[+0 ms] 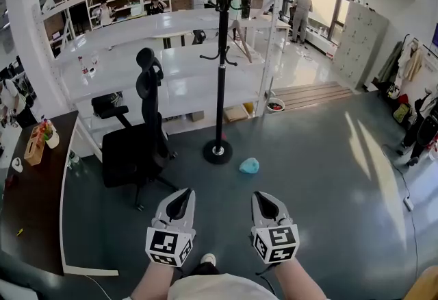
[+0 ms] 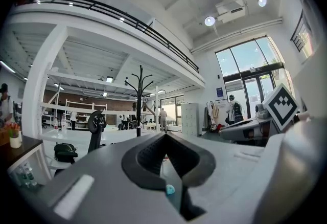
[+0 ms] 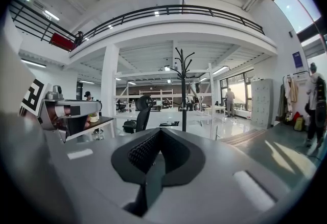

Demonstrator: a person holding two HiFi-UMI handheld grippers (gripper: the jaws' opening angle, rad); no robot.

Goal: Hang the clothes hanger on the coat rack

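Jaws closed, empty on L hand-held gripper (image 1: 183,194) & R hand-held gripper (image 1: 261,196); coat rack (image 1: 222,72) ahead.

Glossy grey floor (image 1: 321,175) carries a black coat rack (image 1: 220,86) on a round base. Black office chair (image 1: 137,148) stands to its left. A small light-blue item (image 1: 249,166) lies near the base.

No words, brands or numbers can be read. The left gripper (image 1: 183,196) and the right gripper (image 1: 264,198) each carry black-and-white square marker patterns, which hold no letters or digits. A small blue sign (image 2: 219,92) on the white wall beside the tall windows is too small to read.
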